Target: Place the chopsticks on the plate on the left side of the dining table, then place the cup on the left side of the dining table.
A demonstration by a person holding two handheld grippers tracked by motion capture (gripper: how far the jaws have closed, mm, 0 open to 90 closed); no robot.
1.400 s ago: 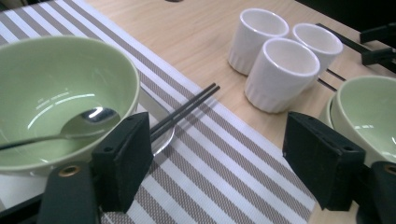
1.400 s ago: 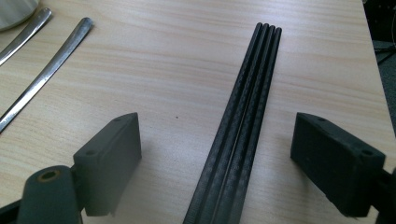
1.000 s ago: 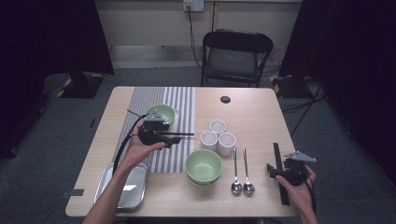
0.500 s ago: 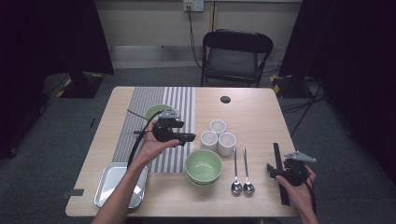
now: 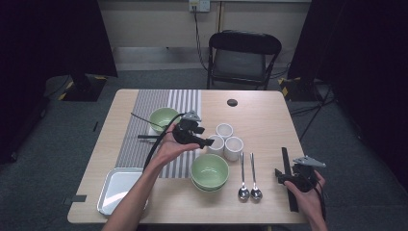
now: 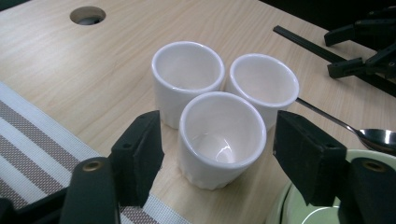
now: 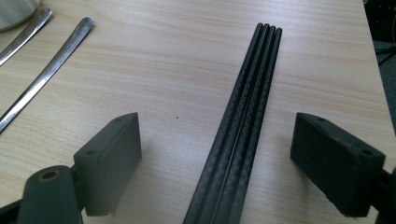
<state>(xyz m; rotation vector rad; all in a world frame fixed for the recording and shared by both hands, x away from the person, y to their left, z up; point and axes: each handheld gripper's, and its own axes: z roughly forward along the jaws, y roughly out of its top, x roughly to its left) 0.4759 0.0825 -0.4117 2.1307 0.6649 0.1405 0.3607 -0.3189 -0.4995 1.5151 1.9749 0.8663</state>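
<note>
Closing on the nearest white cup [image 6: 219, 137], at lower centre of the left gripper view, the left tongs [image 6: 217, 149] straddle it spread, pads clear, and should centre before squeezing to spare its neighbours, while the right tongs [image 7: 233, 163] rest spread over black chopsticks [image 7: 243, 121].

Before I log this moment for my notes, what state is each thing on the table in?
Left gripper: jaws open, closing around the nearest cup, not touching it.
Nearest cup: upright, empty.
Other two cups: upright, empty, close together.
Right gripper: jaws open, either side of the chopsticks.
Chopsticks: flat on the table, bundled side by side.
Front green bowl: upright.
Two spoons: flat, bowls toward the person.
Tray: flat.
</note>
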